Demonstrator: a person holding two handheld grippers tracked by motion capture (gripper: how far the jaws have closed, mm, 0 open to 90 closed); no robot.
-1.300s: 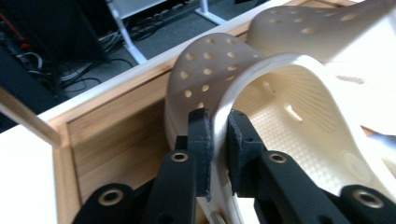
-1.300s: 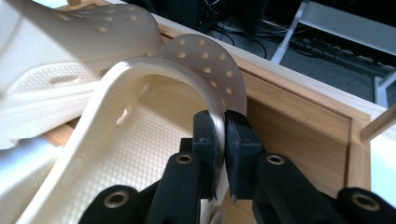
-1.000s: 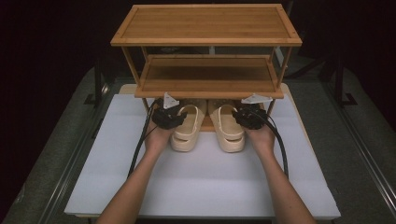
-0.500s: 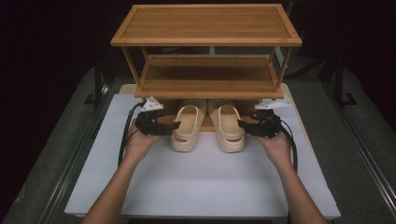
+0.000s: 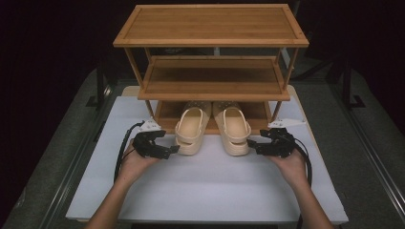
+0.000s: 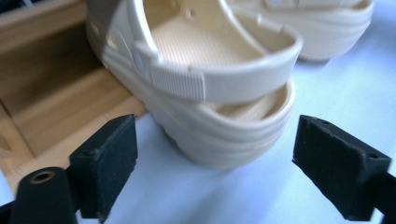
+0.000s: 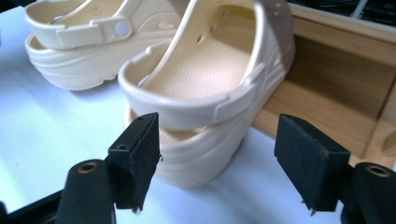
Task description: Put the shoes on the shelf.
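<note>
Two cream clogs, the left clog (image 5: pixel 191 131) and the right clog (image 5: pixel 234 132), lie side by side with toes on the bottom shelf (image 5: pixel 165 114) of a wooden rack (image 5: pixel 210 26) and heels on the white board (image 5: pixel 200 186). My left gripper (image 5: pixel 173 150) rests to the left of the left clog's heel, open; its jaws have just been opening. In the left gripper view that clog (image 6: pixel 219 93) lies just beyond the gripper (image 6: pixel 219 154), untouched by the pads. My right gripper (image 5: pixel 252 147), to the right of the other heel, has also just been opening. Its pads (image 7: pixel 135 158) stand clear of the clog (image 7: pixel 205 88).
The rack has a middle shelf (image 5: pixel 212 78) low over the clogs' toes and thin corner legs (image 5: pixel 277 109) beside them. Dark floor borders the table (image 5: pixel 377 157) on both sides. Cables (image 5: pixel 122 152) trail from the grippers over the board.
Both grippers have let go of the clogs, opened, and drawn outward and back toward the person. The clogs stay put at the rack's bottom shelf.
</note>
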